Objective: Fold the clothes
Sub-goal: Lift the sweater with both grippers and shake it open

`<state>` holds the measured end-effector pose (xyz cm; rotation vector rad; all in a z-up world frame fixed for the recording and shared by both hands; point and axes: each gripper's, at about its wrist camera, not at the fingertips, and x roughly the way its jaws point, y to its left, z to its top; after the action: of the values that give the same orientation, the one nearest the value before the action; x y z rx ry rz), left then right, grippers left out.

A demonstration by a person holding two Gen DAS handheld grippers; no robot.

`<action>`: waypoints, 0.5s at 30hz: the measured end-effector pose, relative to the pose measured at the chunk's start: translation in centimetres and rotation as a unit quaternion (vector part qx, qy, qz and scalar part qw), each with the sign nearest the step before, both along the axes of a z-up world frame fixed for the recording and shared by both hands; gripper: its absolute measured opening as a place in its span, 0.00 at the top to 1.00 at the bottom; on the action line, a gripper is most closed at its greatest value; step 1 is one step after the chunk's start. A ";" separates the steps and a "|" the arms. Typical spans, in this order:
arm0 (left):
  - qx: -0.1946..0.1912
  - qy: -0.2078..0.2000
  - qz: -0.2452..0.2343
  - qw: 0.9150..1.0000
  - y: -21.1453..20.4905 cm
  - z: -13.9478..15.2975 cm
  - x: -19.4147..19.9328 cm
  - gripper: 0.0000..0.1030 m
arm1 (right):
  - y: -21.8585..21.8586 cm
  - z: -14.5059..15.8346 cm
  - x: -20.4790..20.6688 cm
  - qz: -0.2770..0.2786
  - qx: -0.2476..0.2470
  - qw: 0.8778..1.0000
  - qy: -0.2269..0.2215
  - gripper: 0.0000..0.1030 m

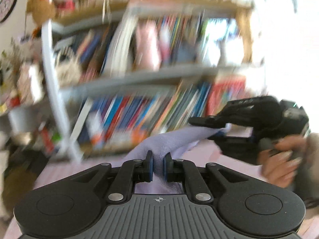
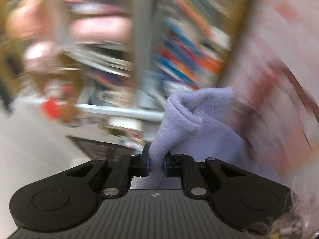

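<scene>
Both tongs were clamped on the lavender cloth (image 1: 159, 145), held aloft mid-frame: left tongs (image 1: 159, 169) bottom centre, right tongs (image 1: 217, 128) at right, stretching it between them, probably to square it up before folding. Bookshelf (image 1: 139, 75) blurred behind.

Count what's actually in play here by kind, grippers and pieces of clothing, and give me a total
Grippers: 2, the left gripper and right gripper, each shut on the cloth.
Clothing: 1, the lilac cloth, held up between them.
Total: 3.
</scene>
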<state>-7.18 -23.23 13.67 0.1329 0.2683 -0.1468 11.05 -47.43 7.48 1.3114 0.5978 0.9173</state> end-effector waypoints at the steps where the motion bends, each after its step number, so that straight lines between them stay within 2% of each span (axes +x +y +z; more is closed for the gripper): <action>1: -0.017 -0.028 -0.020 0.999 0.0 1.3 -0.5 0.92 | -0.6 2.3 0.1 -0.009 0.011 0.999 -0.038 0.89; 3: -0.060 -0.078 -0.064 0.993 0.2 3.8 -1.7 0.92 | -1.6 7.4 0.1 -0.022 0.030 0.992 -0.122 0.89; 5: -0.108 -0.113 -0.104 0.982 1.0 5.6 -2.5 0.92 | -1.9 12.1 -0.2 -0.023 0.042 0.979 -0.196 0.90; 7: -0.141 -0.127 -0.124 0.974 1.8 6.7 -3.0 0.92 | -0.8 15.4 -0.3 -0.009 0.028 0.970 -0.242 0.90; 8: -0.149 -0.124 -0.123 0.973 2.2 6.8 -3.0 0.92 | -0.2 16.9 -0.3 -0.002 0.019 0.965 -0.260 0.90; 10: -0.161 -0.100 -0.108 0.976 3.5 6.1 -2.4 0.92 | 2.0 17.6 0.3 0.016 -0.013 0.966 -0.257 0.90; 12: -0.158 -0.049 -0.074 0.984 4.9 3.8 -0.8 0.91 | 4.8 16.3 1.4 0.031 -0.063 0.971 -0.227 0.90; 15: -0.134 0.067 -0.017 0.989 7.0 -1.8 2.3 0.91 | 9.4 10.4 3.8 0.057 -0.147 0.979 -0.129 0.90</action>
<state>-4.85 -16.22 11.88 -0.1390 0.3772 -0.2252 14.84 -38.02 17.84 0.8841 0.5846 1.0308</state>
